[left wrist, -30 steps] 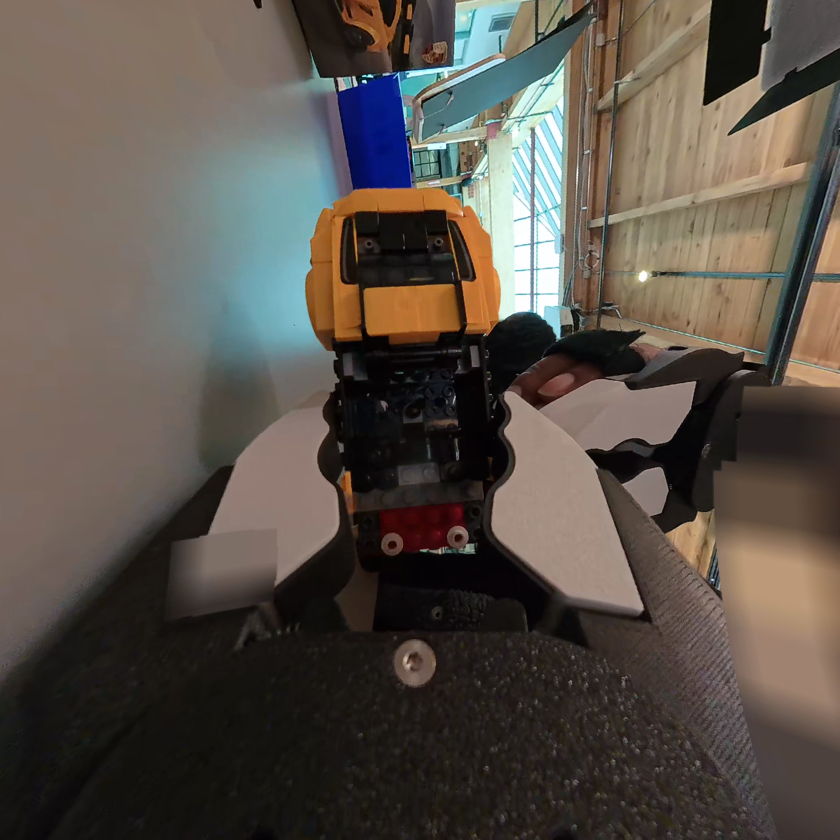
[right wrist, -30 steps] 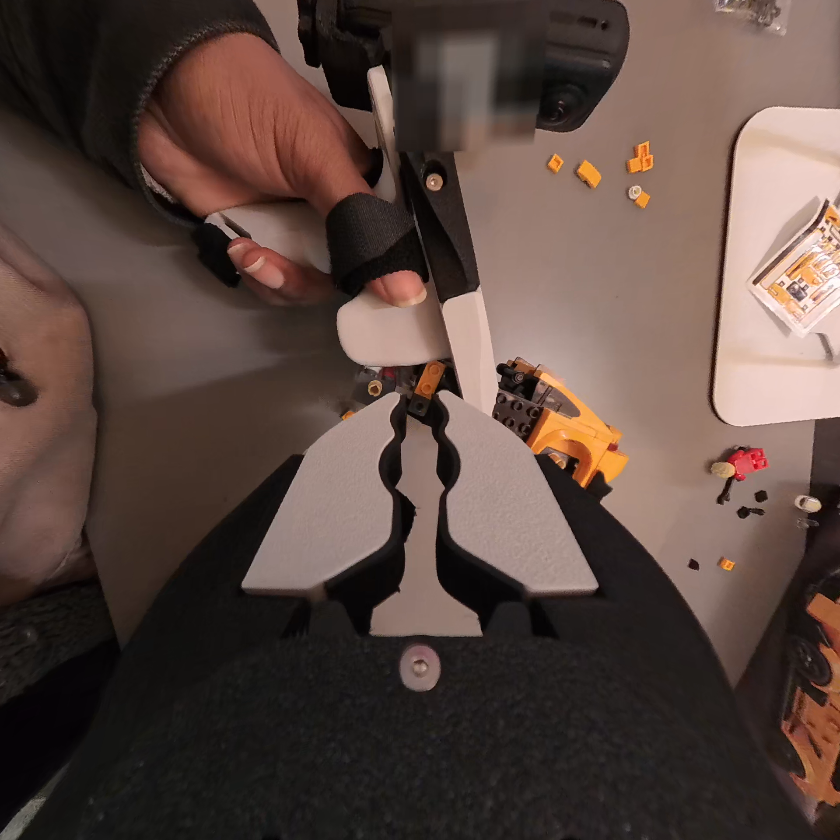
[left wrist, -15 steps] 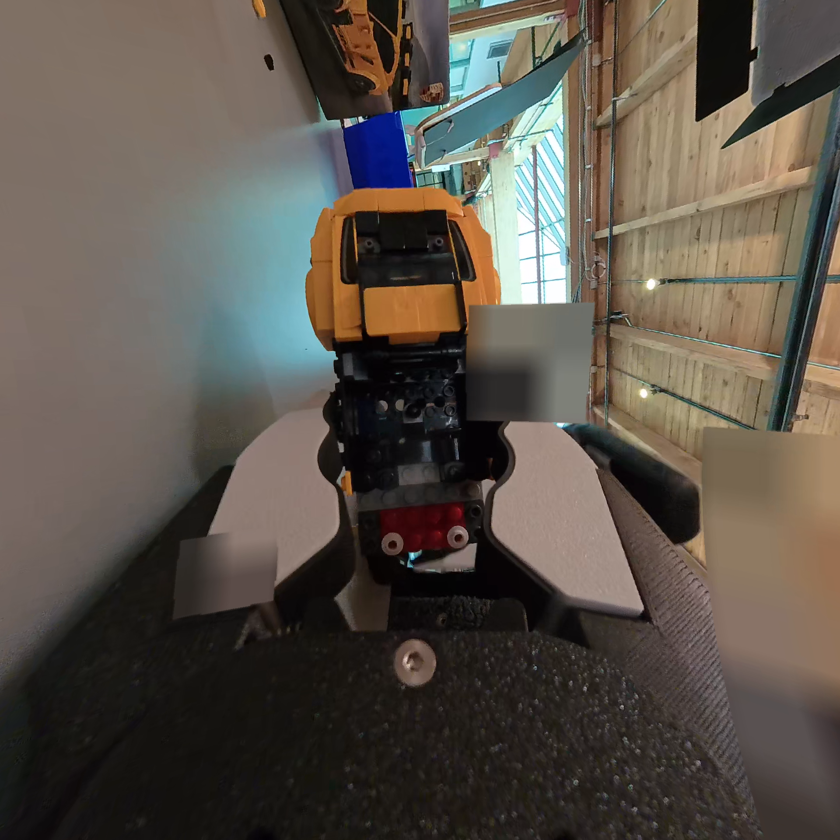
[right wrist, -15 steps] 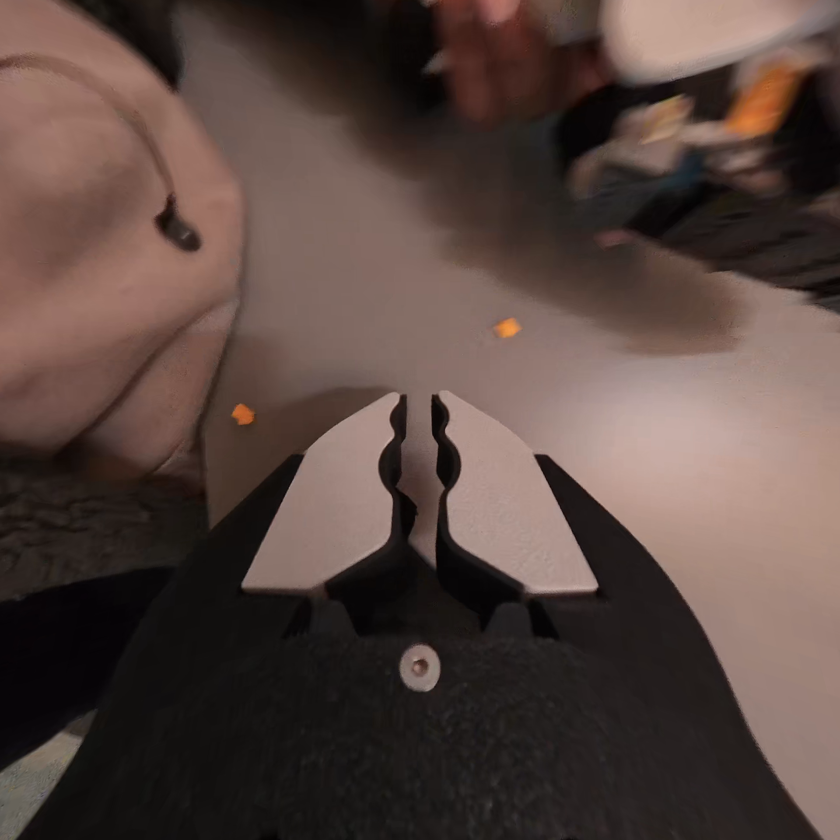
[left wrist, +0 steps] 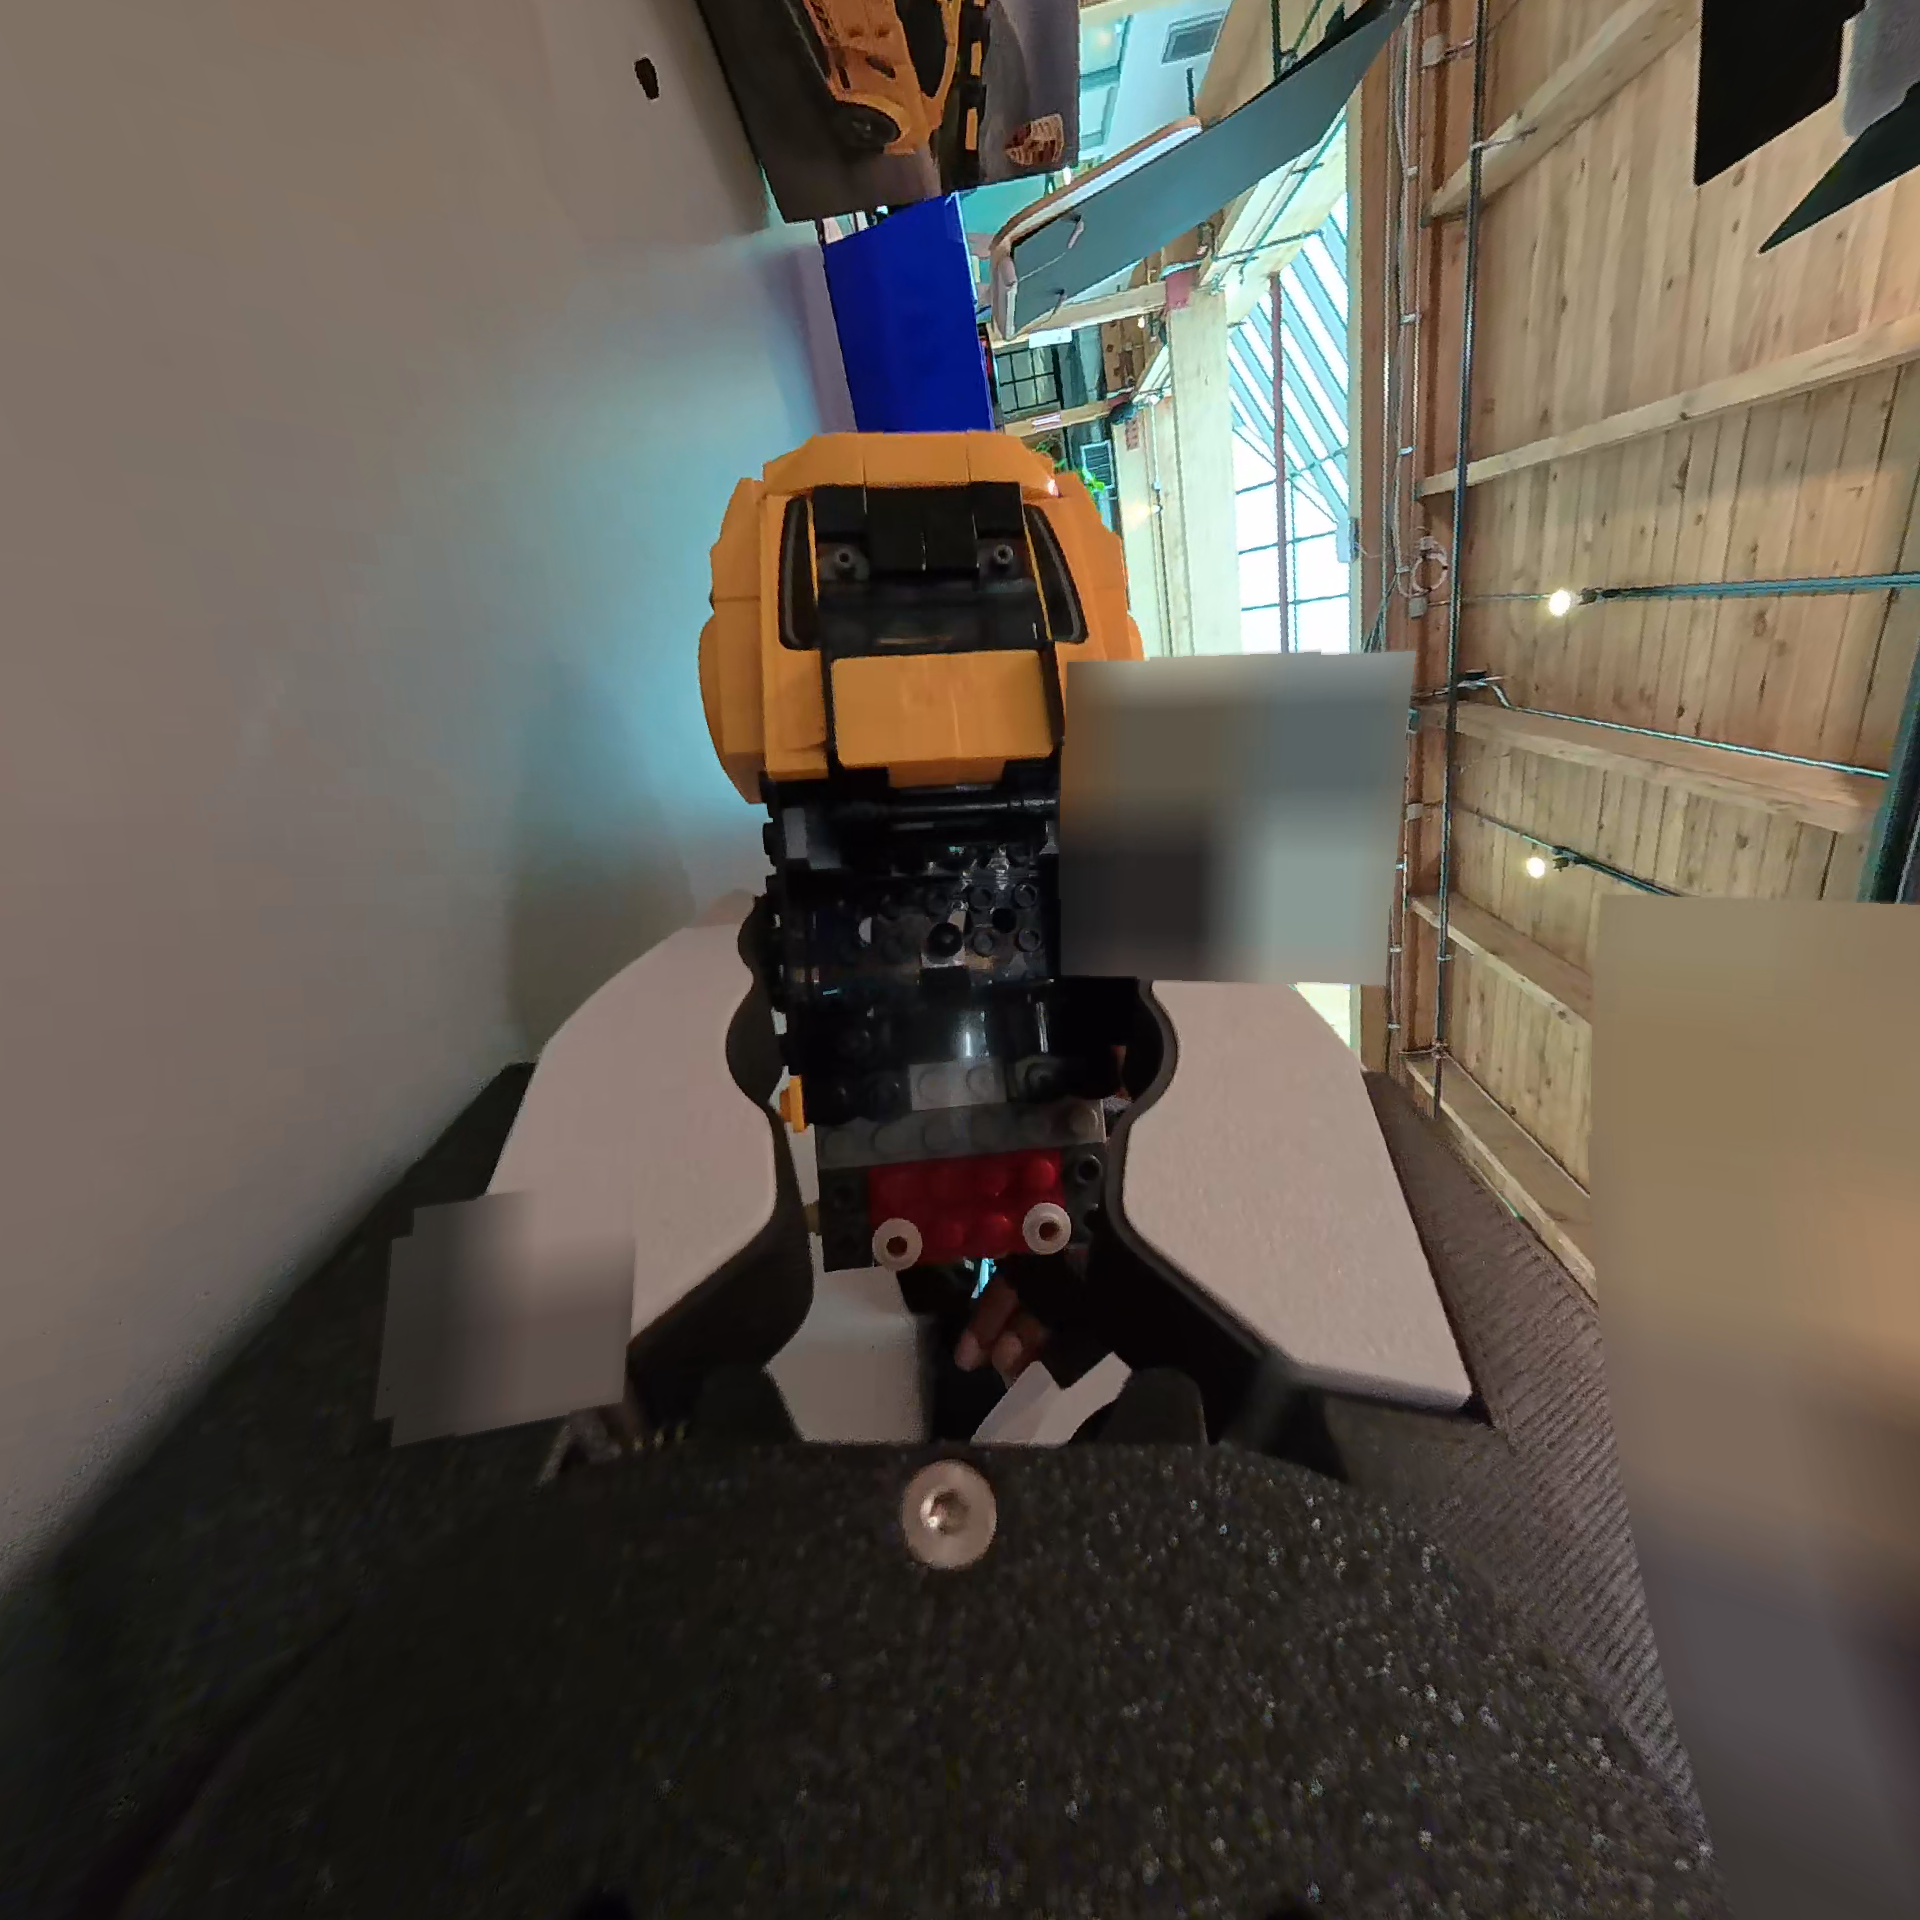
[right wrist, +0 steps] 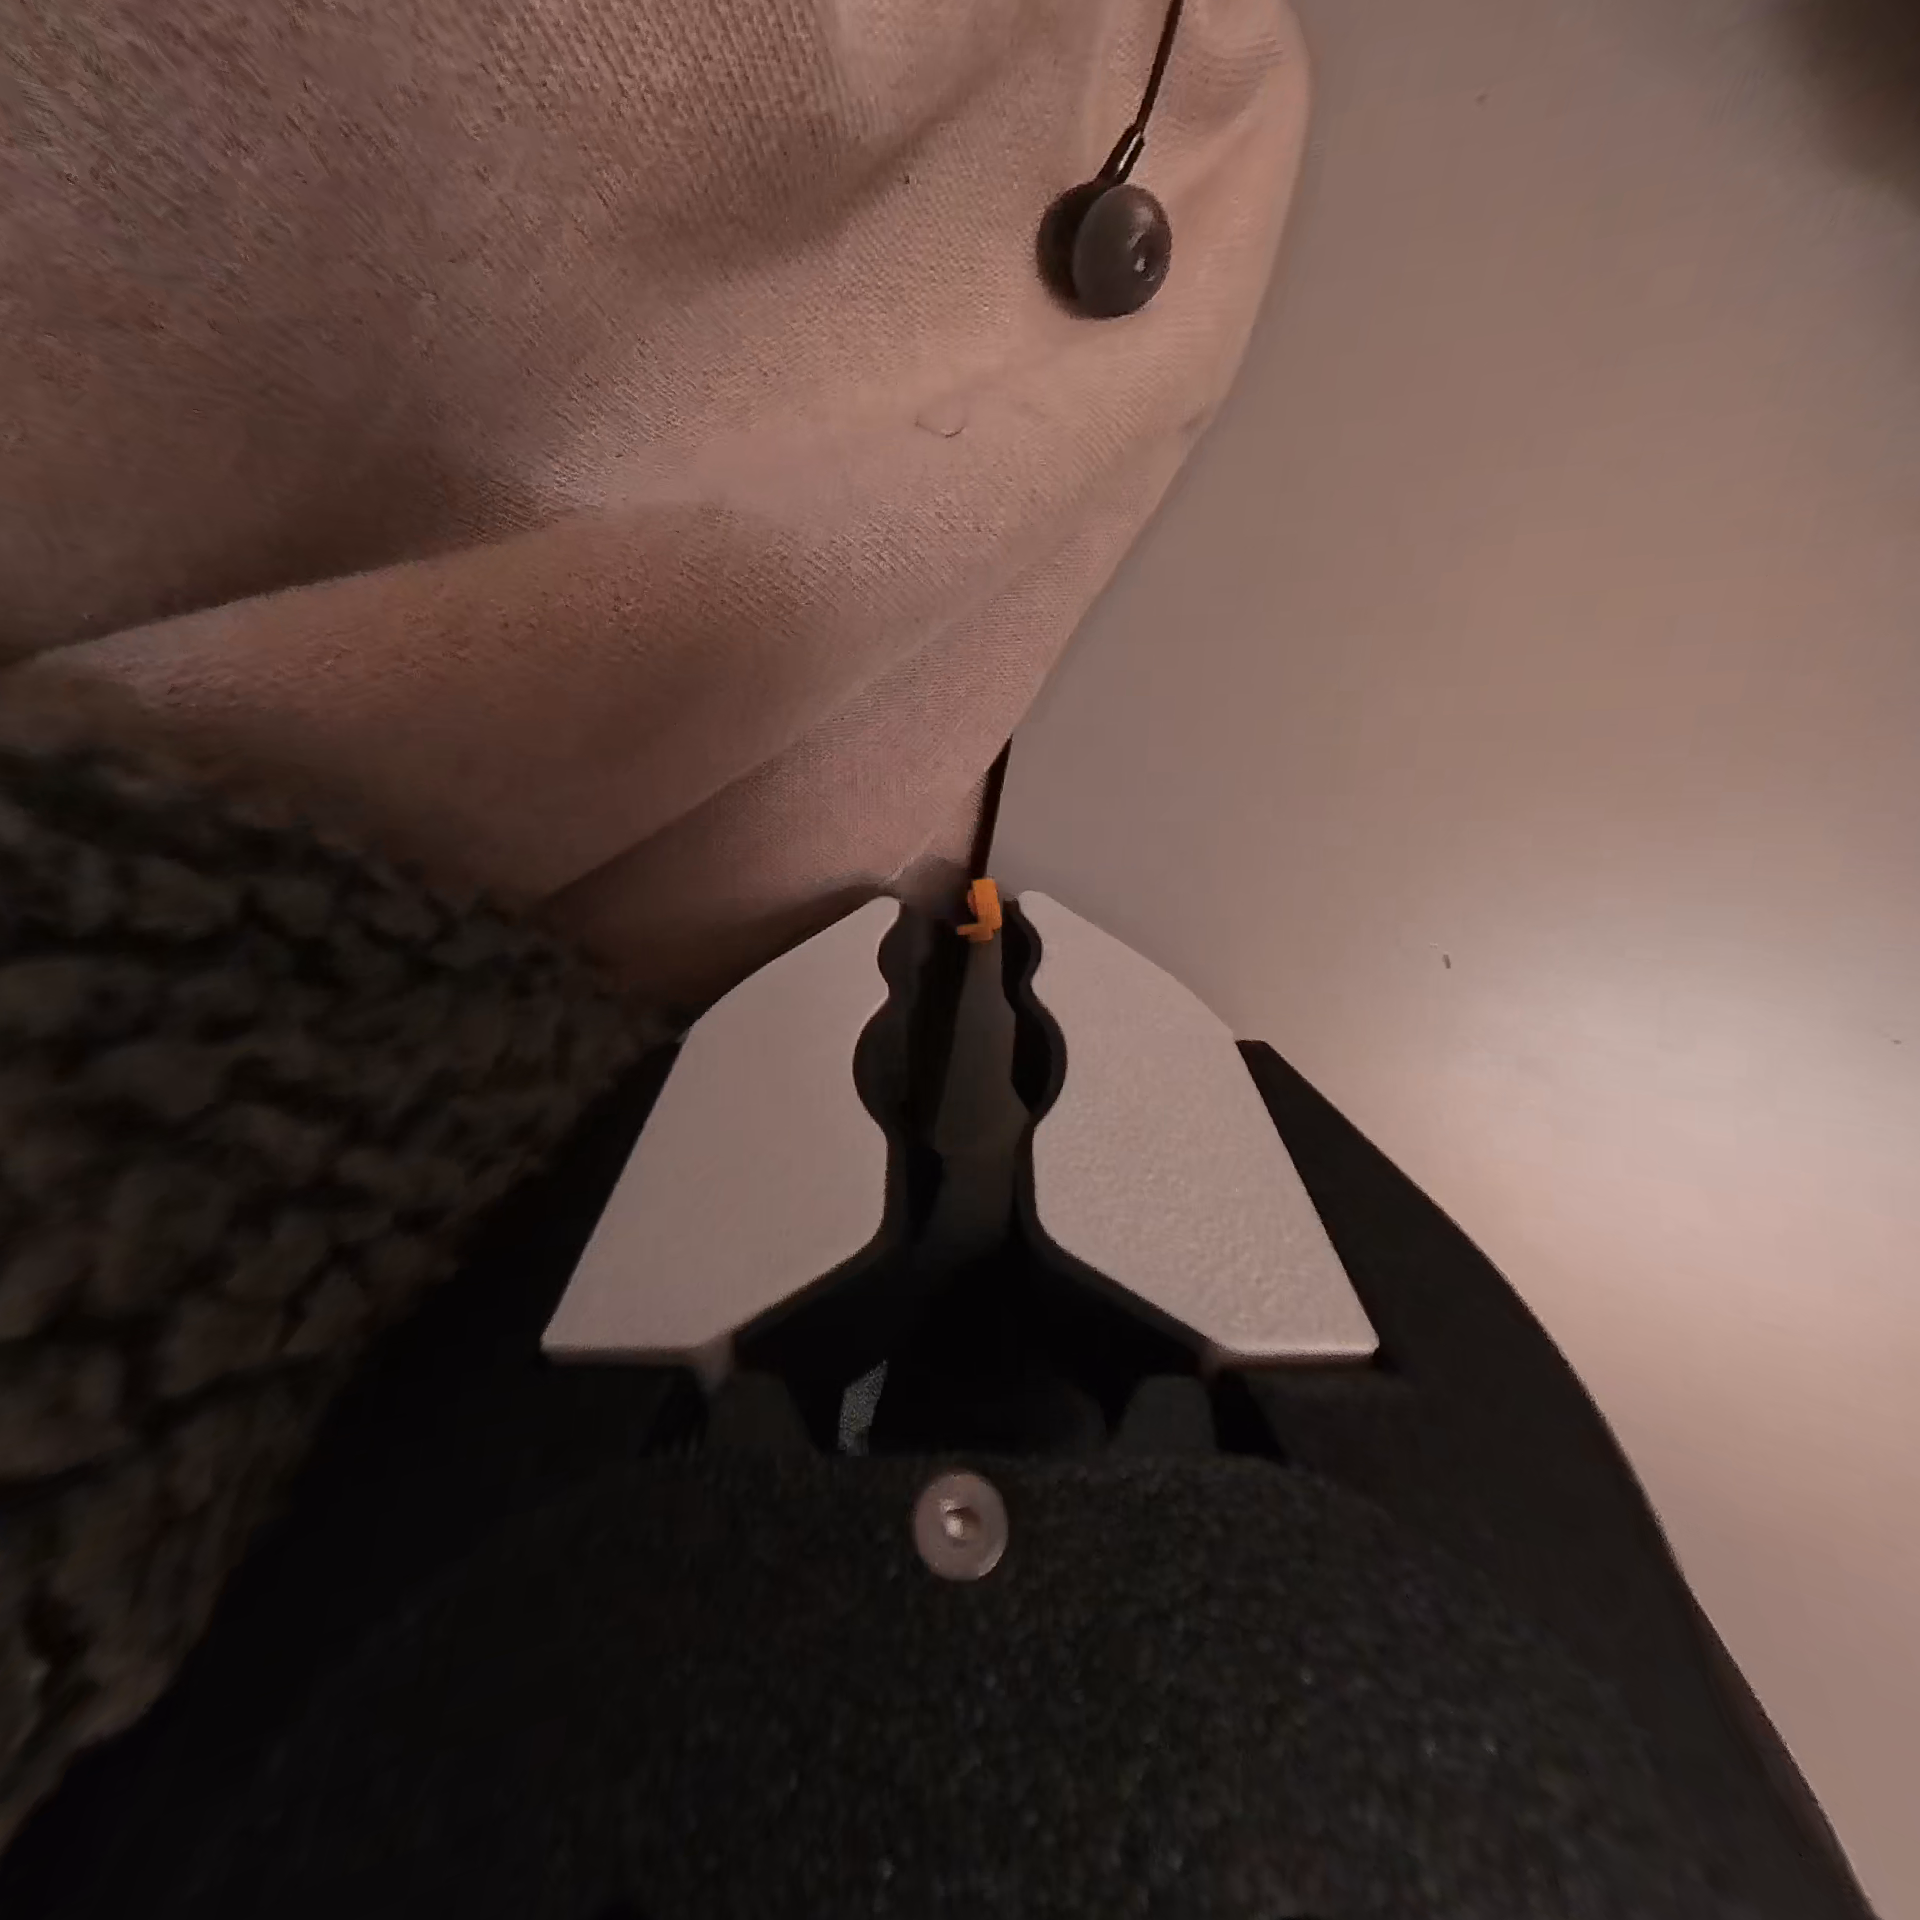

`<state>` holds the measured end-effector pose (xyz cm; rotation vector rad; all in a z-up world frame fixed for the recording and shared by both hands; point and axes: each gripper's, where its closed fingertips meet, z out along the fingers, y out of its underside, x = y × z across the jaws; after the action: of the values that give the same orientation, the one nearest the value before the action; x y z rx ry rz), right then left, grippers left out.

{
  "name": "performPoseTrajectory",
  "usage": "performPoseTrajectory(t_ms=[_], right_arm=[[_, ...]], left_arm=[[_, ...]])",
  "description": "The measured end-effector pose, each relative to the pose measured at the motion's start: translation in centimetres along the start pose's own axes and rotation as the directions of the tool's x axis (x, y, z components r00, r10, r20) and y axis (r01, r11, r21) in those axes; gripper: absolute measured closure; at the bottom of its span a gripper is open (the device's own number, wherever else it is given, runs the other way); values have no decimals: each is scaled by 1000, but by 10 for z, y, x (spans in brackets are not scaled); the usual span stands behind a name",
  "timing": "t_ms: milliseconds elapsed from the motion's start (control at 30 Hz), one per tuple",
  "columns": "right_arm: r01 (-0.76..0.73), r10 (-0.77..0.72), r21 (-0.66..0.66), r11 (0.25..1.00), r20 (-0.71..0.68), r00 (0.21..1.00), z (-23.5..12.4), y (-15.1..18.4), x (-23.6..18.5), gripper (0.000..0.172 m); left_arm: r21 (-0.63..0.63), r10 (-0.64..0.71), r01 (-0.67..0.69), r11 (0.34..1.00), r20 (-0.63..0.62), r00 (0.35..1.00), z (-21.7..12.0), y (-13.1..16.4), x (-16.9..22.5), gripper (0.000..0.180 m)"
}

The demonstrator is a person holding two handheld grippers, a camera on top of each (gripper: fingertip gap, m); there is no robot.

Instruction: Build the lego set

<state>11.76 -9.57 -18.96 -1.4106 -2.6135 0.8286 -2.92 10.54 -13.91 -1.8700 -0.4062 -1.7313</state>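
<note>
the left gripper (left wrist: 951, 1029) is clamped on the stiff brick-built car (left wrist: 914, 831) at its black rear, below the fragile-looking orange body; the right gripper (right wrist: 961, 920), fingers slightly apart, has a tiny light orange piece (right wrist: 980, 909) at its tips; whether they press it, i cannot tell.

Glossy plastic brick car (left wrist: 914, 717), woven cloth (right wrist: 623, 416)

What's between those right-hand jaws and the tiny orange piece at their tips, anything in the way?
Nothing visible does. The tiny orange piece already sits between the tips of the right gripper, whose jaws stand slightly apart. Beige cloth lies just beyond it, beside the grey table.
</note>
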Motion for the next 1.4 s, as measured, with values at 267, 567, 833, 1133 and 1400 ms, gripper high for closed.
performPoseTrajectory(t_ms=[267,567,833,1133,1400], right_arm=[[-18,18,13,1000,-24,1000,2,3,15,164],[-177,177,8,984,12,984,-34,8,123,163],[-207,212,51,977,-126,969,-52,16,198,155],[-278,290,128,952,-91,953,-54,21,194,155],[-213,239,122,969,-257,936,-67,26,205,158]], left_arm=[[-5,8,-7,1000,4,1000,0,1,-1,116],[-8,18,-18,1000,6,1000,-1,0,-1,116],[1,28,-28,1000,11,1000,-3,-4,-3,116],[0,33,-33,999,9,999,-3,-5,-3,116],[3,30,-30,1000,1,1000,-3,-6,-3,116]])
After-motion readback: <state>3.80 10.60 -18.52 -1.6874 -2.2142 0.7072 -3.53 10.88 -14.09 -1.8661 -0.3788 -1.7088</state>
